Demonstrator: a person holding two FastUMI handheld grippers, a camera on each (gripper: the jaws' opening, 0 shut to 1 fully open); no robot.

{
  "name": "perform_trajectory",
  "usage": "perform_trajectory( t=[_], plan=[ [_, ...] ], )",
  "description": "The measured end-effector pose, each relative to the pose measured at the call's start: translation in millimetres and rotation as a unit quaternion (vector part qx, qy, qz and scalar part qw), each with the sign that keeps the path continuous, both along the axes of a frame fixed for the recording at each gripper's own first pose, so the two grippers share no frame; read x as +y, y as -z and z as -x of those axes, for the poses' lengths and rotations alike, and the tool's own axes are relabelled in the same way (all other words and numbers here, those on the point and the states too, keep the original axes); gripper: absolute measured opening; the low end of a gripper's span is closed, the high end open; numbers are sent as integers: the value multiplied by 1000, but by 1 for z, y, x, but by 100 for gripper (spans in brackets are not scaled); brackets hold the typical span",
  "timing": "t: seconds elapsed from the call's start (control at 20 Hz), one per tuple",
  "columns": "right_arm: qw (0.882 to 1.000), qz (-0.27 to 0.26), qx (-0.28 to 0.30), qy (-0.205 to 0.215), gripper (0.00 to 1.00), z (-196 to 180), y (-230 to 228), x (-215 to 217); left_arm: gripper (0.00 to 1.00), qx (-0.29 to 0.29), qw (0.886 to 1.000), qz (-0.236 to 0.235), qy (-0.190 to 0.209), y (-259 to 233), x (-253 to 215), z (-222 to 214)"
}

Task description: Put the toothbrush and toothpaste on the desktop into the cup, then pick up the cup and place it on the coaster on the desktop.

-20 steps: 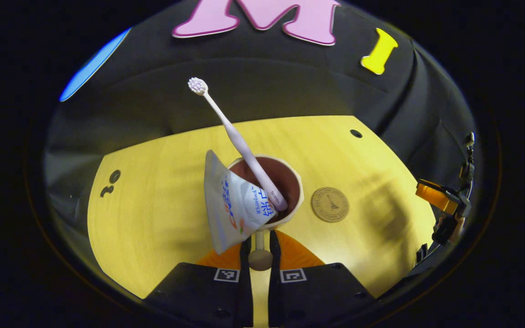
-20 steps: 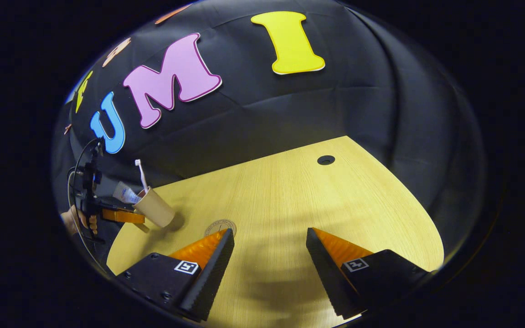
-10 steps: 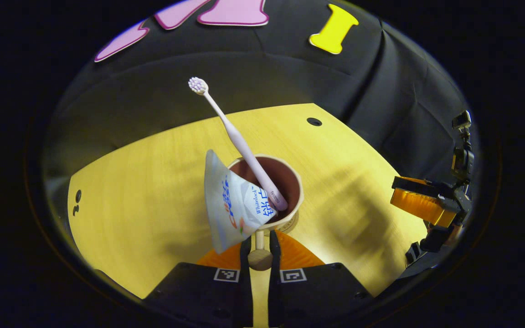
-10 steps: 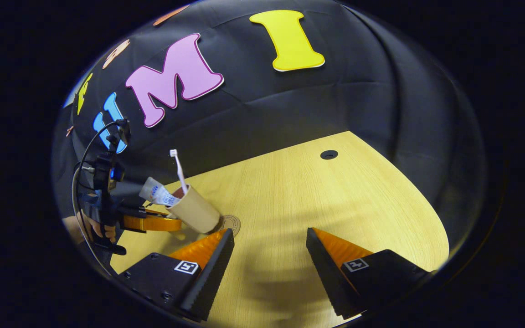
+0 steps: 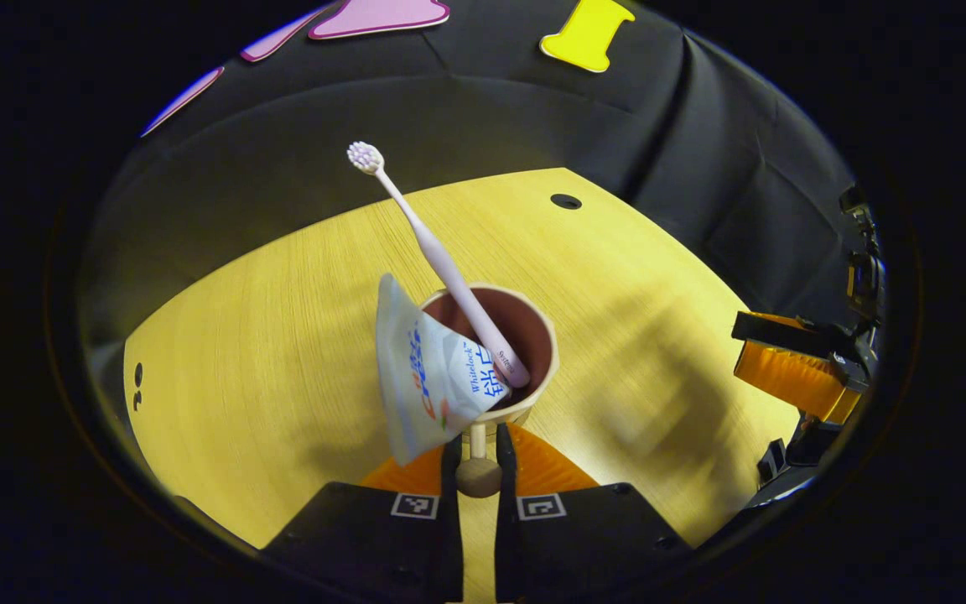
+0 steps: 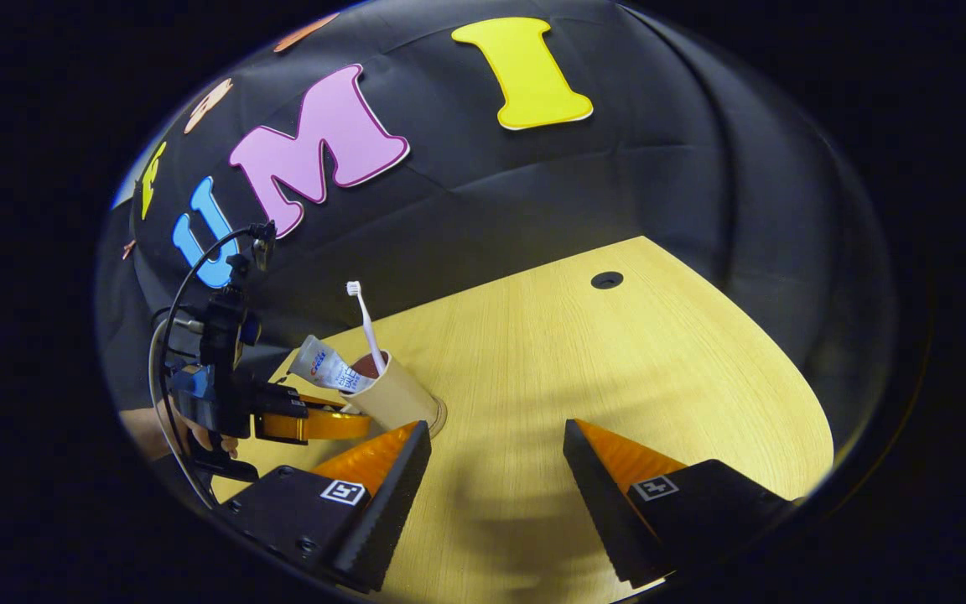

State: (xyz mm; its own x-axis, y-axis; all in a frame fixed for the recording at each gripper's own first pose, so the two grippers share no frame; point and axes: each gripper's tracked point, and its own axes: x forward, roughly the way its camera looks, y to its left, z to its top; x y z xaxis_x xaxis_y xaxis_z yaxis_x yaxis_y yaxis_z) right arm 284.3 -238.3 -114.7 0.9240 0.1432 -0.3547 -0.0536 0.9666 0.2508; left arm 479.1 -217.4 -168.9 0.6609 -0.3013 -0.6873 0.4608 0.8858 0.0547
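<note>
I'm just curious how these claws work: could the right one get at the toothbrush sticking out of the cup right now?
Probably yes. The right gripper is open and holds nothing, and the toothbrush stands well above the cup rim with bare desktop between. The left gripper, clamped on the cup's handle, sits on the far side.

Bright, even light on the desktop (image 6: 617, 361), soft blurred shadows (strong fisheye bending at edges).

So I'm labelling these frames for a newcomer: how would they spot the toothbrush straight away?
Start at the yellow wooden table, then the tan cup near its middle. The toothbrush is the thin pale stick leaning out of it, bristles up, beside the squat toothpaste tube.
</note>
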Motion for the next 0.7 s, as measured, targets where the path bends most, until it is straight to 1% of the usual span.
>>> perform_trajectory(
  t=[0.1,0.25,0.3,0.35,0.4,0.45,0.55,0.6,0.65,0.7],
  plan=[
    [1000,-2,-3,1,98,0,-1,-1,23,-3,1000,0,2,-1,0,1],
    [1000,0,-5,5,98,5,-1,-6,31,-29,999,18,-4,-19,3,5],
    [1000,-2,-6,7,98,5,-3,-5,32,-37,999,26,-7,-27,5,11],
    [1000,-5,-9,8,98,6,-6,-5,49,-46,998,37,-13,-34,11,16],
    [1000,-10,-13,7,98,8,-10,-3,55,-54,997,55,-18,-42,13,24],
    [1000,-15,-20,5,98,11,-16,-1,71,-67,994,77,-27,-51,17,32],
    [999,-9,-31,7,98,17,-26,2,90,-107,987,114,-47,-76,31,56],
    [999,-1,-38,10,98,20,-31,2,100,-131,982,121,-60,-85,41,65],
    [999,8,-45,13,98,23,-38,2,97,-153,978,124,-73,-97,54,80],
    [998,15,-52,19,98,28,-44,2,98,-174,972,125,-91,-102,68,92]
  ],
)
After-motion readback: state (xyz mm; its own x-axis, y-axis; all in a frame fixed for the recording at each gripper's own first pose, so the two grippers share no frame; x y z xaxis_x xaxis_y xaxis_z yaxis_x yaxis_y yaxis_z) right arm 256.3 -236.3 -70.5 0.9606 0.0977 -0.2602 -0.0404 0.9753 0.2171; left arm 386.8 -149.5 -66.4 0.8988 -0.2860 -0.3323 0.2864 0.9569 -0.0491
